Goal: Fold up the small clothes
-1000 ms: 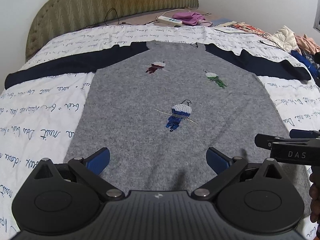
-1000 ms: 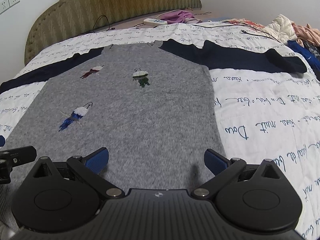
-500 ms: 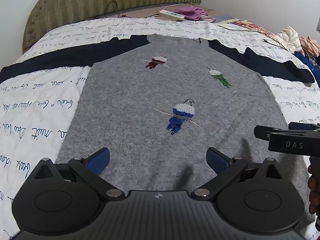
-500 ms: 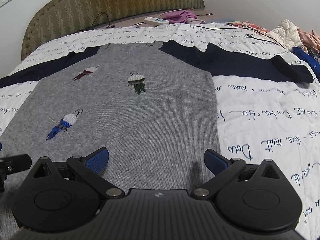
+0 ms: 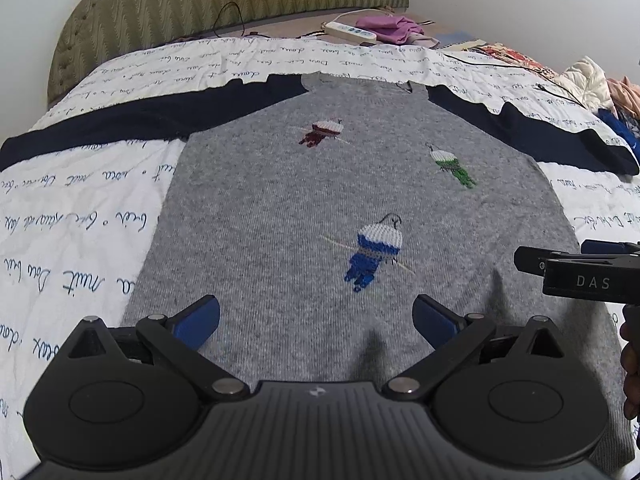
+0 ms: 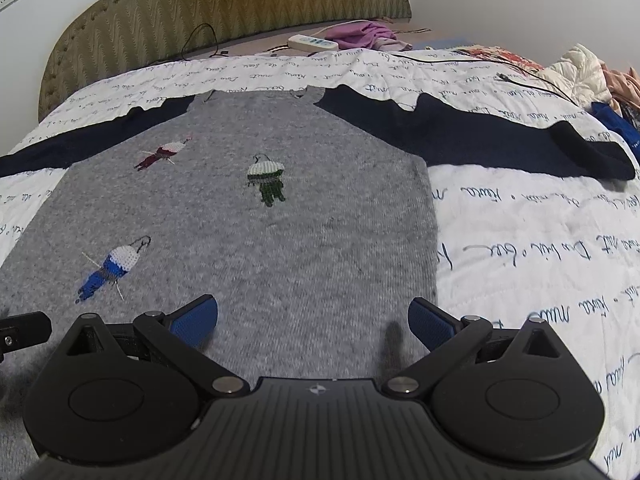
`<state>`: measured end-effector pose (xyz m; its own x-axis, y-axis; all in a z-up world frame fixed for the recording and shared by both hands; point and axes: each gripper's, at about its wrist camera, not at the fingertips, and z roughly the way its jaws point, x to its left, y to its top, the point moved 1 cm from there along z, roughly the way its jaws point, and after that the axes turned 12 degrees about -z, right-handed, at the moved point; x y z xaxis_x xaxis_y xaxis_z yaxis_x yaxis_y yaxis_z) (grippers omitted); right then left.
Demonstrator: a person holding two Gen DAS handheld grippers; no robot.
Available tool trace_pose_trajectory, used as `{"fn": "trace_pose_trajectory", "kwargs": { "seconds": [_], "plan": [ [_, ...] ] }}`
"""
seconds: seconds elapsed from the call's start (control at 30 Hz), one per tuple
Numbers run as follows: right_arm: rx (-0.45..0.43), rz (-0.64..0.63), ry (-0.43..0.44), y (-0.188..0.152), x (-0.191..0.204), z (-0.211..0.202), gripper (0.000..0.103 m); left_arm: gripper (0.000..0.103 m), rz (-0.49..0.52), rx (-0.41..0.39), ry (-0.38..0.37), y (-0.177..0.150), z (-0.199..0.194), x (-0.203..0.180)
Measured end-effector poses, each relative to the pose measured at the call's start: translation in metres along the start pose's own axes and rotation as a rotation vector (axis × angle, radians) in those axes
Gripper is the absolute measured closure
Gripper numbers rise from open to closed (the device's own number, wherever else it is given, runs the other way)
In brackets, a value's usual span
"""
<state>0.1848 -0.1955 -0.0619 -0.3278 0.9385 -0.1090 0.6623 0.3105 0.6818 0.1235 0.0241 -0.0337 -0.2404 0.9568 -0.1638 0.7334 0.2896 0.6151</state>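
While both pairs of blue ribbed fingers (image 5: 198,320) are spread wide with nothing gripped, the left gripper (image 5: 316,318) and right gripper (image 6: 313,318) hang over the near hem of the sweater (image 5: 280,216). Only the left view shows the right tool's black body marked DAS and a bit of hand (image 5: 630,376); only the right view shows the sweater's right edge against the quilt (image 6: 540,248). The grey knit with navy sleeves and three embroidered figures is laid flat. A chevron-padded headboard (image 6: 240,4) is seen at the far end.
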Motion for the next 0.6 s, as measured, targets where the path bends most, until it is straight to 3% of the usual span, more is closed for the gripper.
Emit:
{"fn": "trace_pose_trajectory", "kwargs": {
  "seconds": [0.33,0.47,0.6],
  "plan": [
    [-0.040,-0.045,-0.012,0.024,-0.006,0.007,0.000,0.000,0.012,-0.058,0.012,0.020,-0.001,-0.009],
    [-0.045,-0.045,-0.013,0.029,-0.013,0.012,0.000,0.000,0.023,-0.062,0.026,0.026,0.008,-0.013],
    [-0.041,-0.044,-0.005,0.034,-0.019,0.022,0.000,0.000,0.058,-0.117,0.061,0.044,0.027,-0.021]
  ]
}}
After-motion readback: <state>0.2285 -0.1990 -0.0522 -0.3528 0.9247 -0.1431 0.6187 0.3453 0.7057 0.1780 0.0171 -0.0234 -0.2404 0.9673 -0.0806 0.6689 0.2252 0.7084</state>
